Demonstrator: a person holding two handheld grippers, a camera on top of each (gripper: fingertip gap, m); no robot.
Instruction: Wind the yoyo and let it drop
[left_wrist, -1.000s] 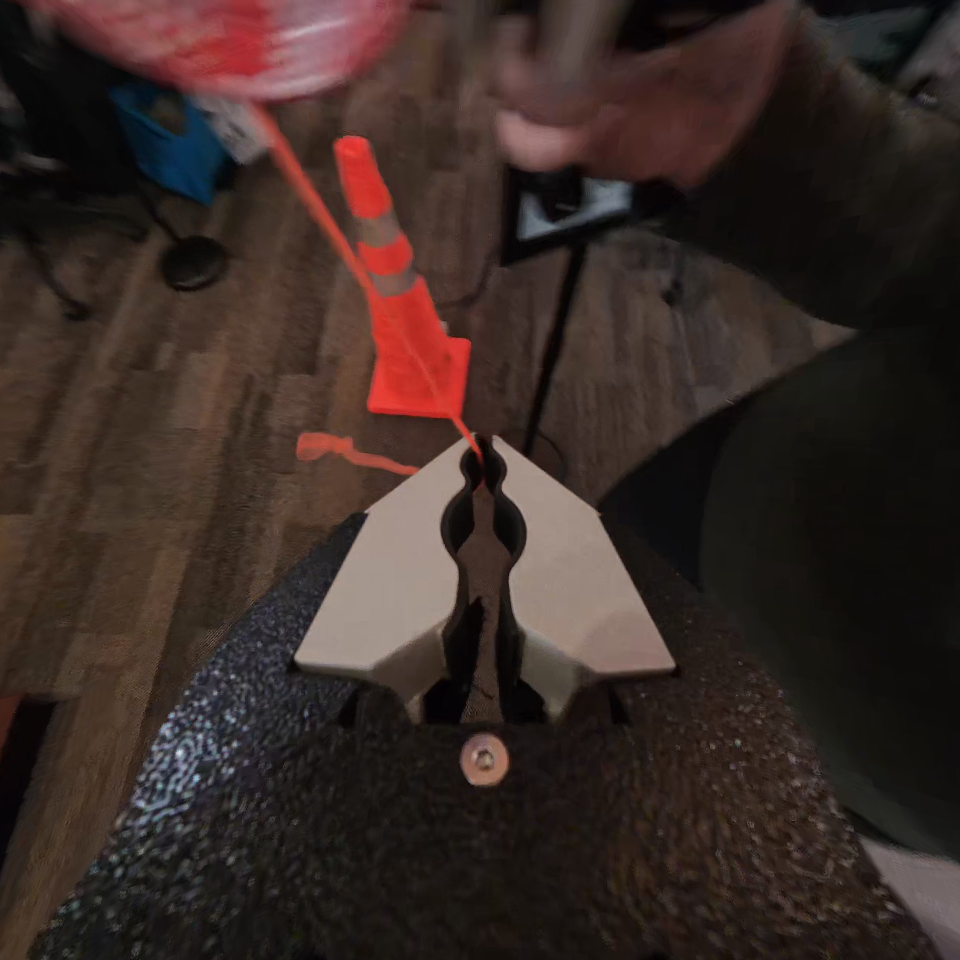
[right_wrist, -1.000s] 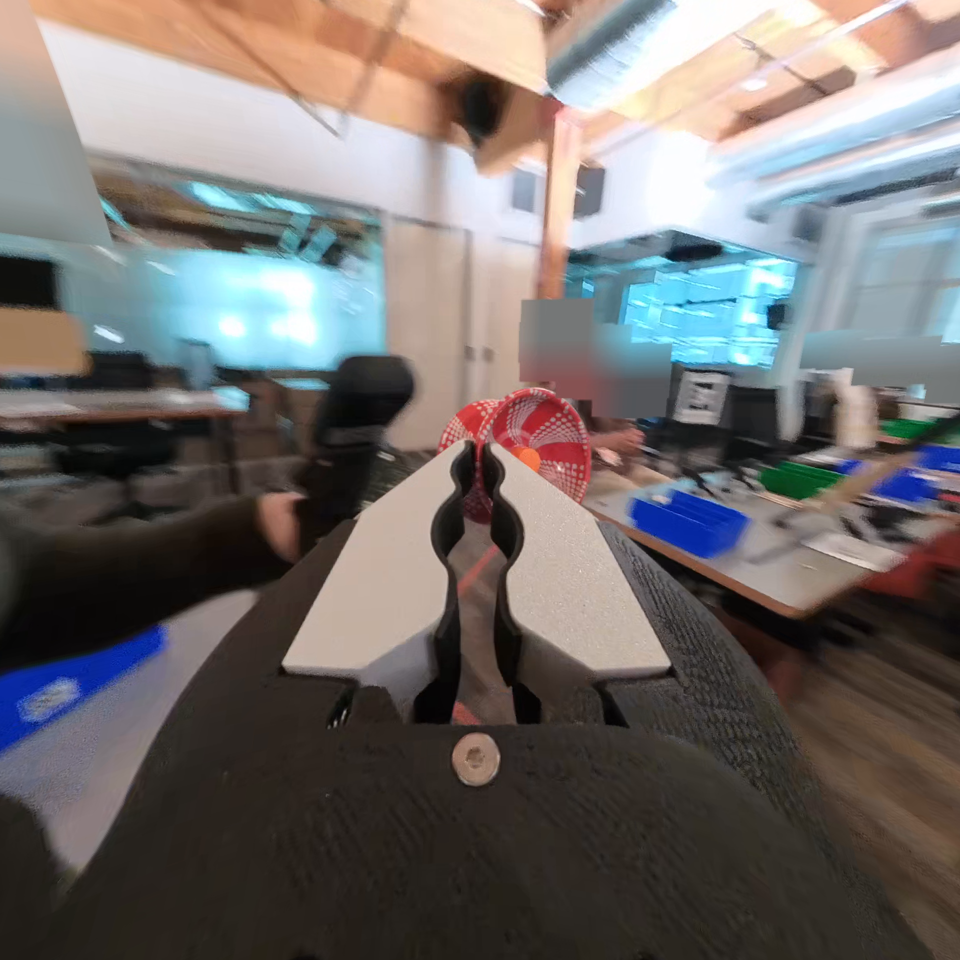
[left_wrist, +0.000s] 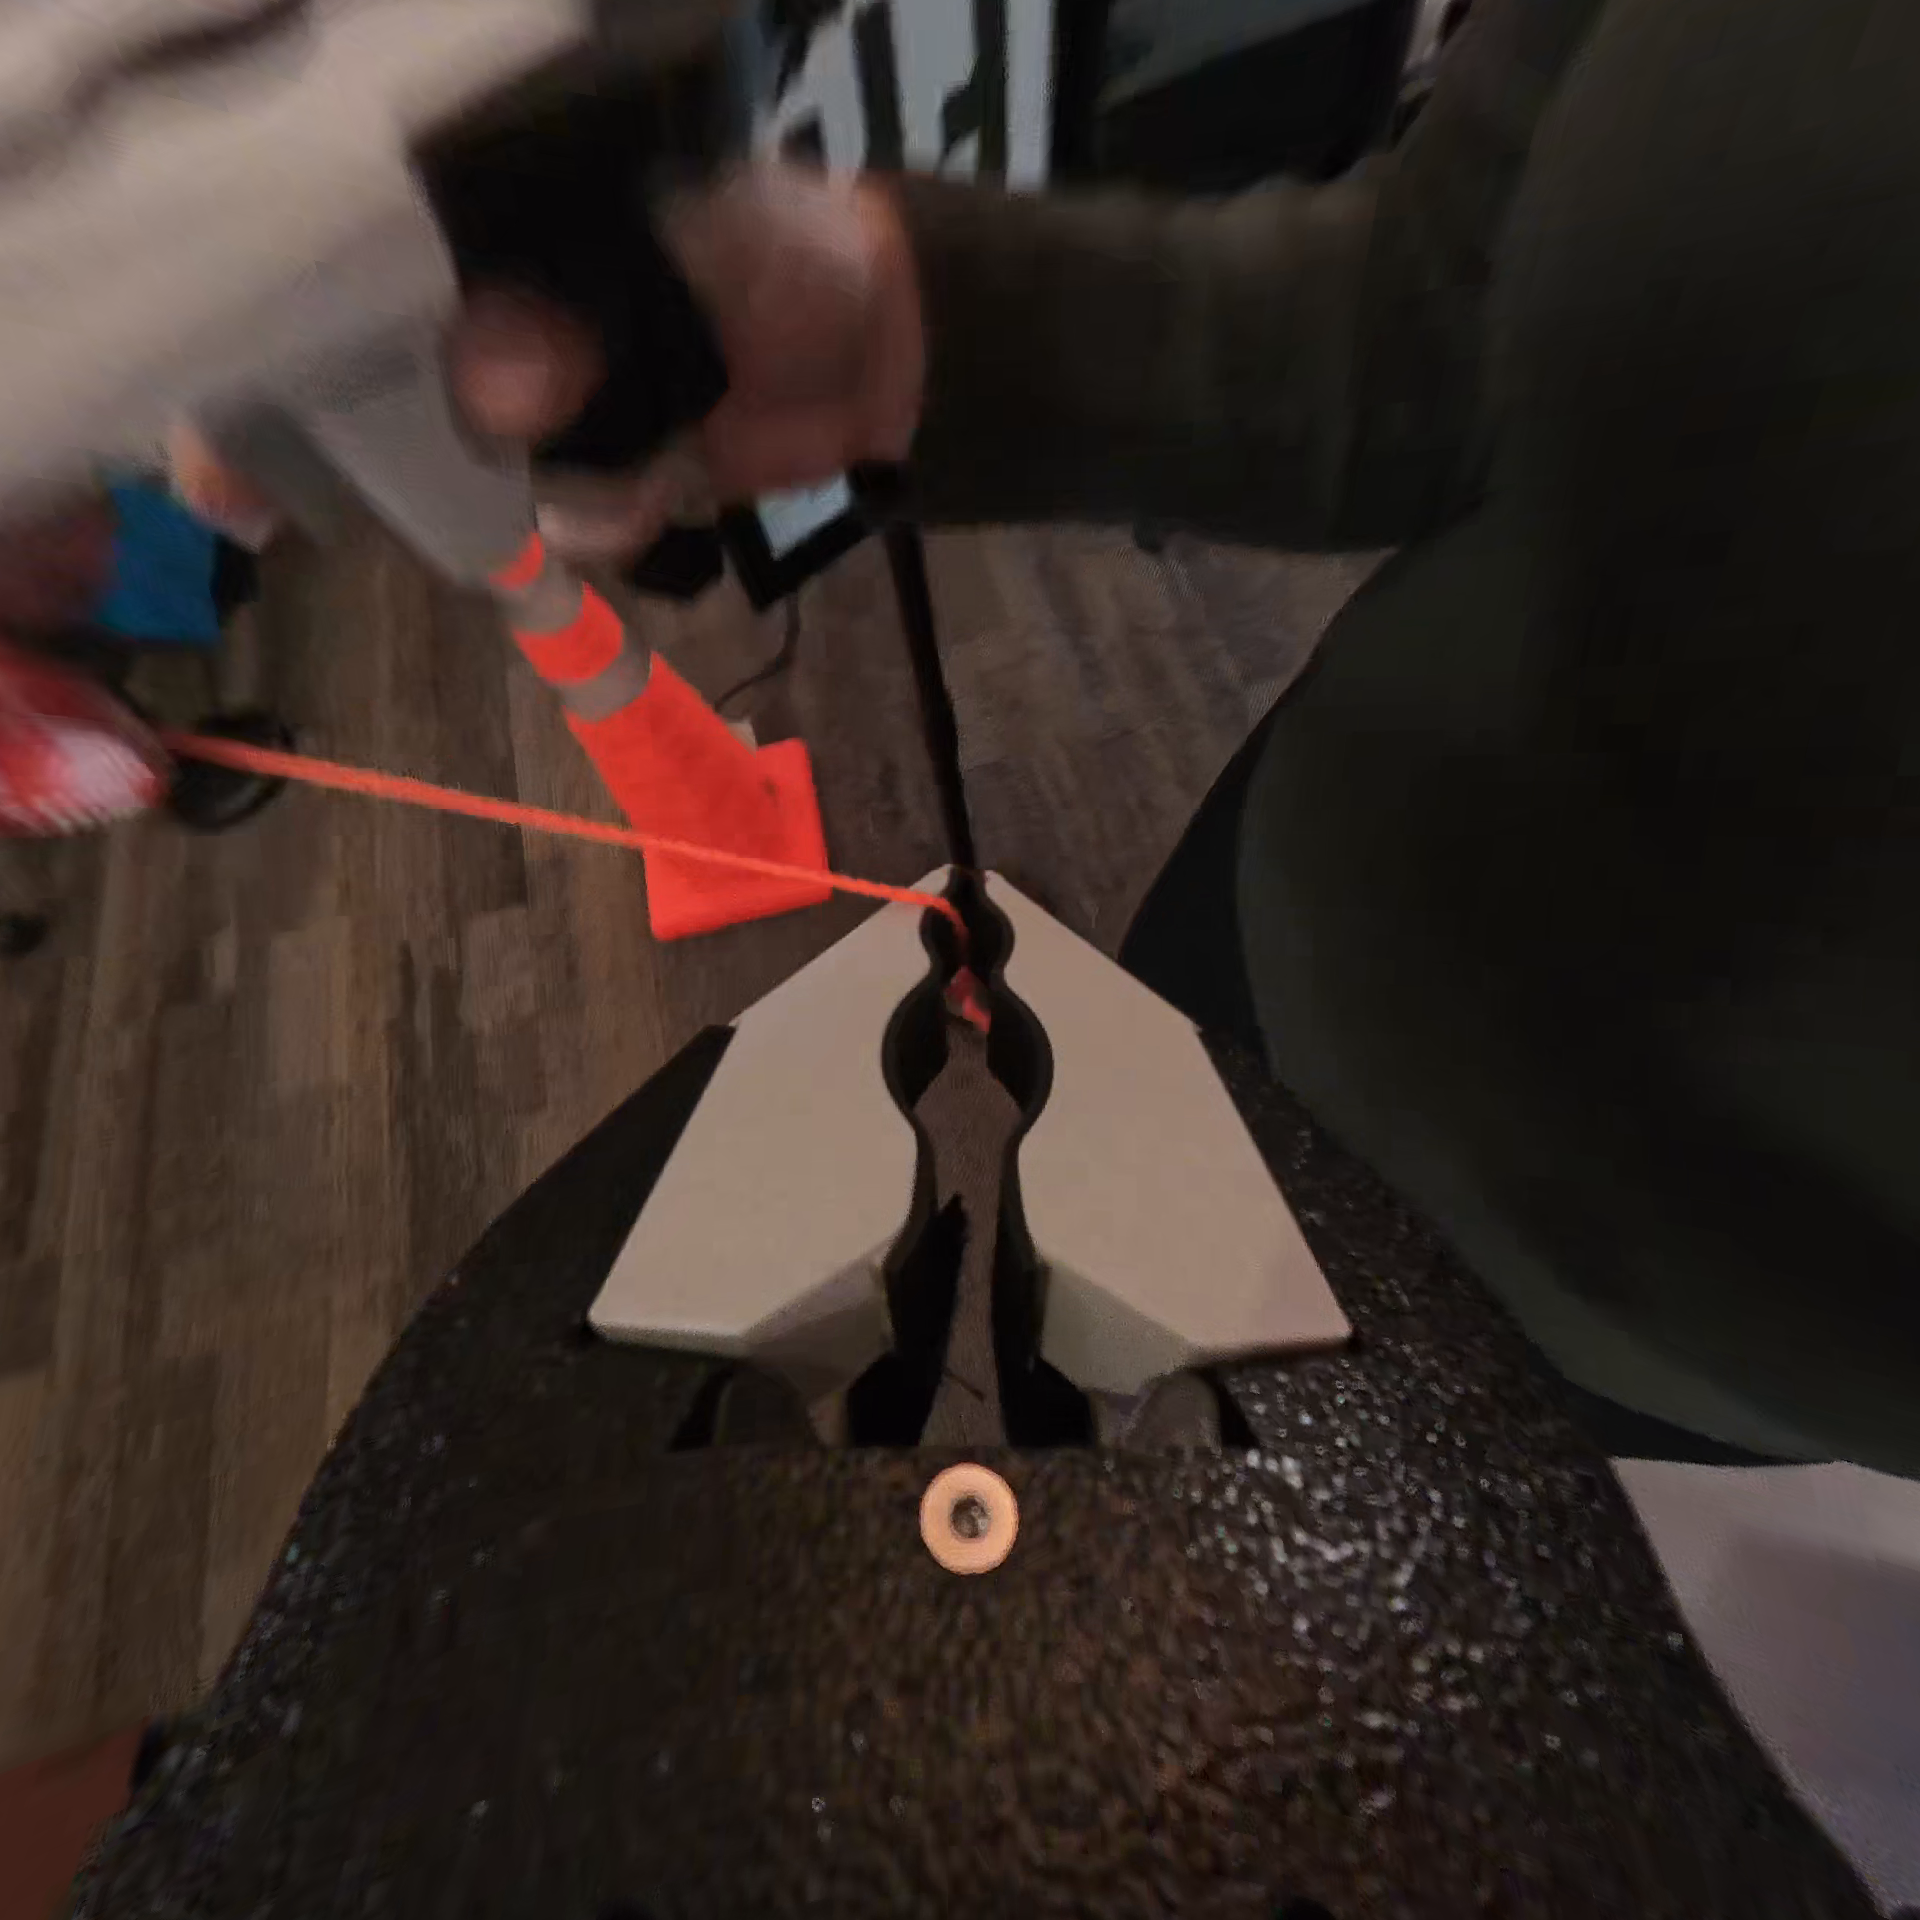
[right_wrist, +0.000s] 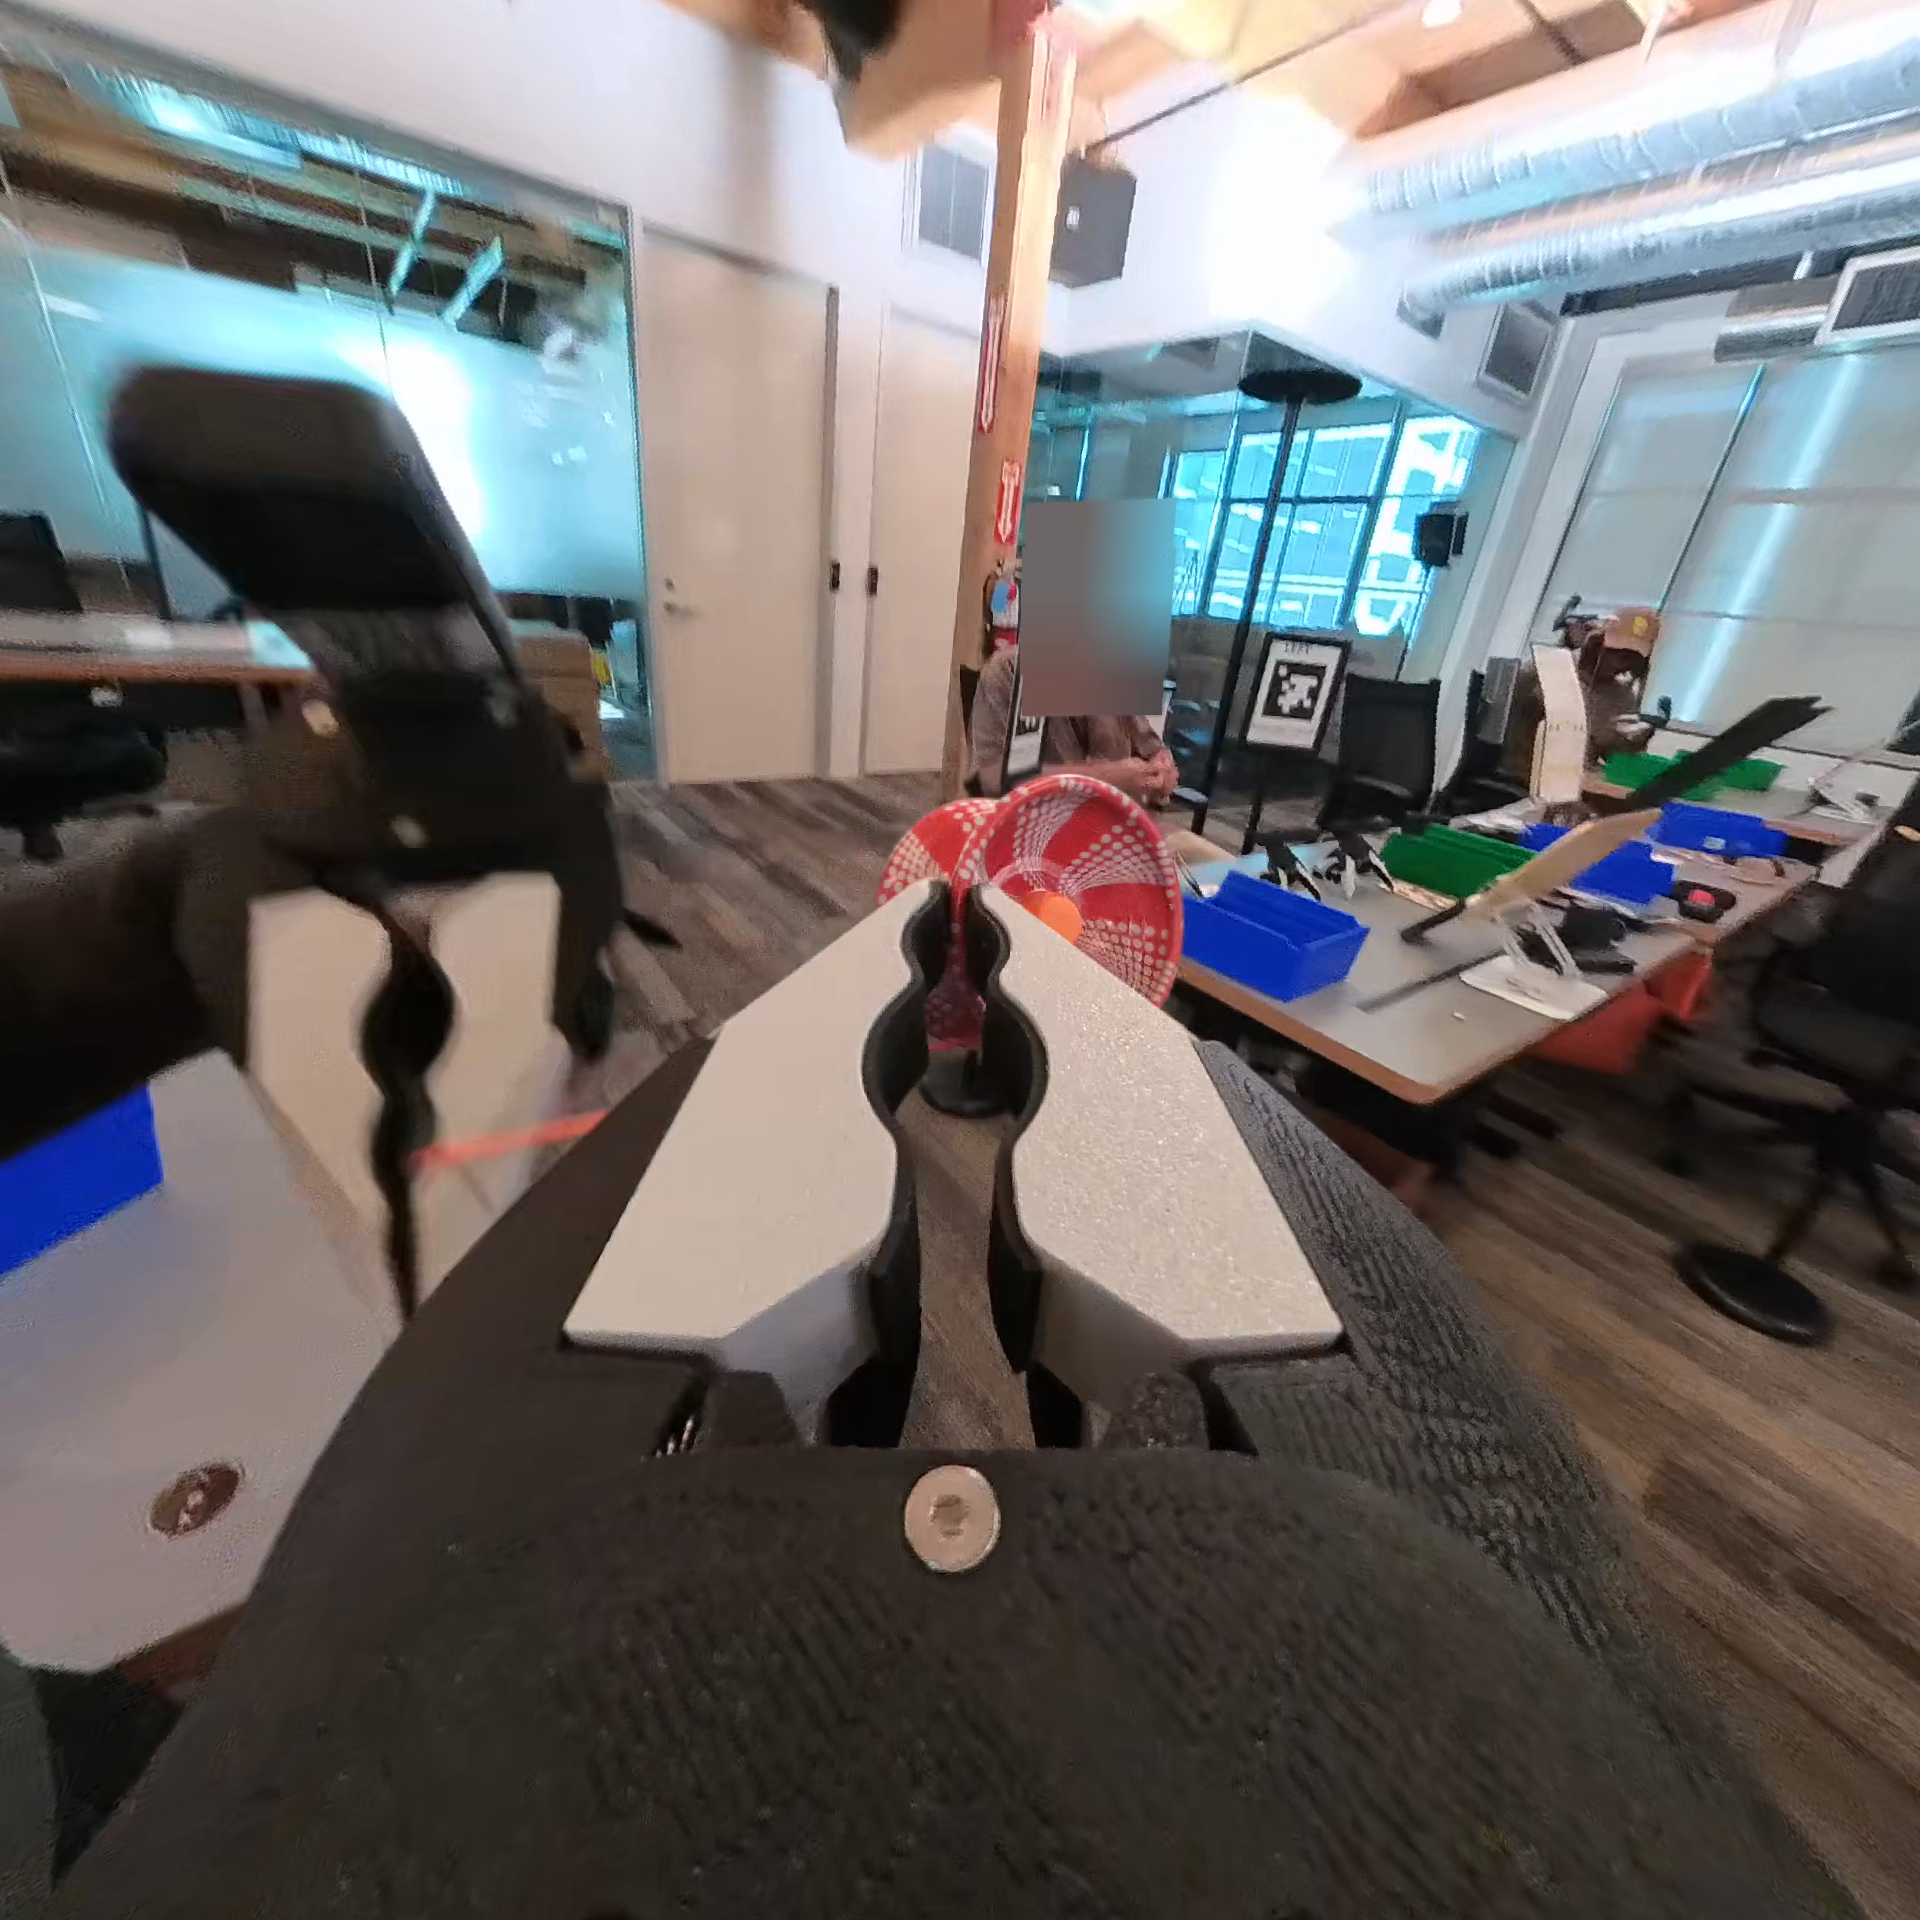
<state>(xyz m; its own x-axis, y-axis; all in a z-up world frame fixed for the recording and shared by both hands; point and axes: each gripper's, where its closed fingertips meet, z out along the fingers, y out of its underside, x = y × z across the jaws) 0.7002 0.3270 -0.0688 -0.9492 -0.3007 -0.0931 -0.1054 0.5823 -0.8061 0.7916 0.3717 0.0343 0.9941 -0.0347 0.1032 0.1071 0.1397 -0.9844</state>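
The left gripper (left_wrist: 961, 904) is seen clenched on the free end of the orange string (left_wrist: 520, 810), which runs taut from its tips toward nine o'clock, to the red-and-white yoyo (left_wrist: 62, 769) blurred at the frame edge. The right gripper (right_wrist: 961, 914) is clamped on the yoyo (right_wrist: 1081, 883) by its near rim, the body standing just past the tips toward one o'clock. The winding step is judged to be in hand, since much string is left unwound. Further turns about the axle are called for next, with tension kept. An orange cone (left_wrist: 675, 748) is seen on the wooden floor (left_wrist: 312, 1143) beyond, at eleven o'clock.
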